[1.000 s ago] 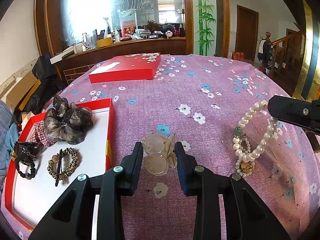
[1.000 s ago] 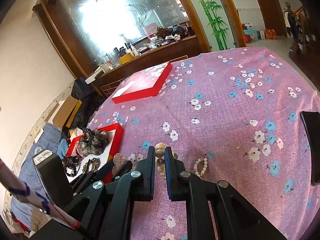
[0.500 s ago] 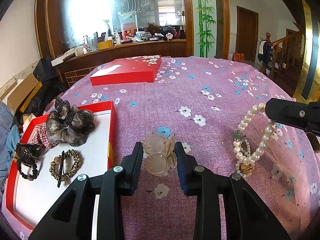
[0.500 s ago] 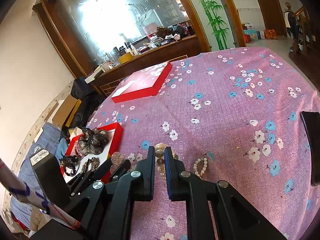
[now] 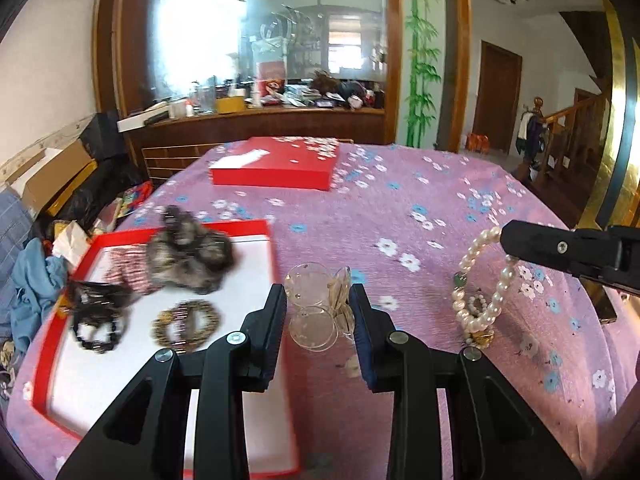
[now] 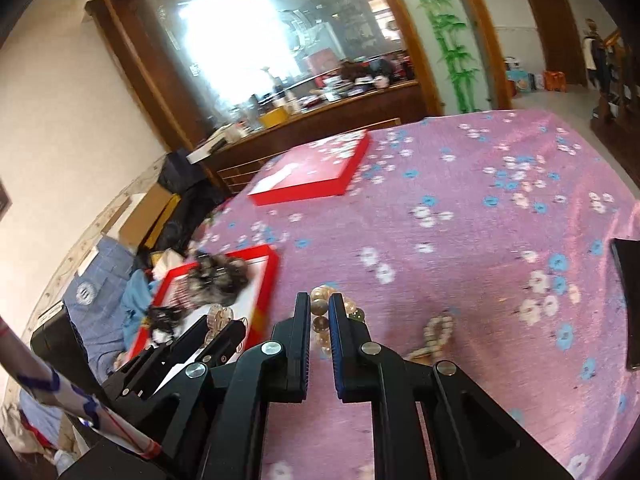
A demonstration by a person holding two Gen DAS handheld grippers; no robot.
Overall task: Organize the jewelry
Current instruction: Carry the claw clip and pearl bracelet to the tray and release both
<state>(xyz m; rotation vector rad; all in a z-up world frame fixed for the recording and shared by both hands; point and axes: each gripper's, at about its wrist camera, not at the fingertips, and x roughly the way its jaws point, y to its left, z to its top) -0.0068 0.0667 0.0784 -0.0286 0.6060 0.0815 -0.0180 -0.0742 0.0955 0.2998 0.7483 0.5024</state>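
Note:
My left gripper (image 5: 318,306) is shut on a clear disc-shaped hair clip (image 5: 316,306) and holds it above the tablecloth beside the red tray (image 5: 52,312). The tray holds a dark scrunchie (image 5: 188,256), a leopard hair tie (image 5: 186,326) and a black beaded piece (image 5: 96,322). My right gripper (image 6: 319,314) is shut on a pearl bead necklace (image 6: 320,320); in the left wrist view the necklace (image 5: 478,280) hangs from its tip (image 5: 516,240), with the lower end on the cloth.
A closed red box (image 5: 276,166) lies at the far side of the purple flowered tablecloth (image 5: 420,216). A small bead bracelet (image 6: 438,334) lies on the cloth. A dark phone (image 6: 628,300) lies at the right edge. Clutter sits beyond the table's left edge.
Both grippers have risen and moved left toward the tray, the left still holding the clip, the right lifting the pearl necklace higher. The views are blurred with motion.

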